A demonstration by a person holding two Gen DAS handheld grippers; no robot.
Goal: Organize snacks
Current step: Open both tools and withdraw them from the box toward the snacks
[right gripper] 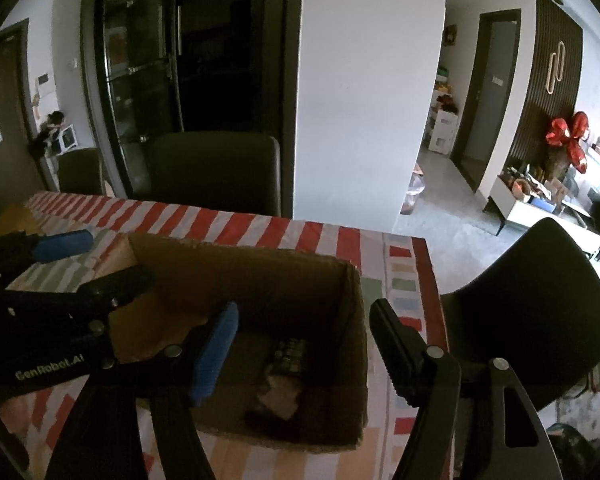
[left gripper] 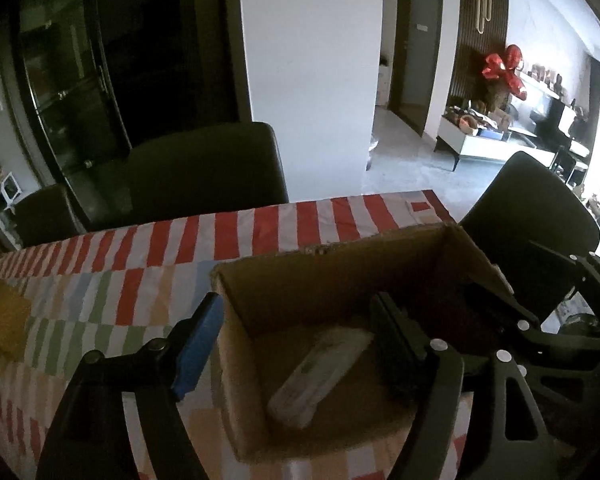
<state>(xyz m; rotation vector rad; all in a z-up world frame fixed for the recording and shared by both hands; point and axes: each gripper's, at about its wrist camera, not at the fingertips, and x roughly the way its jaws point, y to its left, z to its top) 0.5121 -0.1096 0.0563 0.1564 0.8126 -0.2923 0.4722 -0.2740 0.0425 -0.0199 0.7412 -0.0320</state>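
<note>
Cardboard dominates the left wrist view: an open cardboard box [left gripper: 340, 280] stands on the worktop [left gripper: 148, 264], which is covered by a cloth of red, white and pastel stripes. The left gripper [left gripper: 296, 344] hangs over the box's near left corner with its 2 fingers spread wide and nothing between them; the blue-padded finger [left gripper: 198, 350] sits outside the left wall, the black finger [left gripper: 396, 352] over the interior. On the box floor lies 1 pale wrapped snack packet [left gripper: 320, 376], slanting from near left to far right. At the right edge the right gripper [left gripper: 560, 320] reaches in over the box's right side. A yellowish item [left gripper: 0, 320] lies at the far left of the worktop, too dim to identify. 2 dark chairs [left gripper: 204, 168] stand behind the worktop and another at its right end.

From the right wrist view, the same box [right gripper: 356, 340] is seen from its right side. The right gripper [right gripper: 304, 348] is also parted and empty, its blue pad [right gripper: 214, 354] above the box interior and its black finger [right gripper: 400, 356] outside the right wall. A snack packet [right gripper: 284, 376] lies in the shadowed bottom. The left gripper [right gripper: 76, 264] crosses the box's left rim.
</note>
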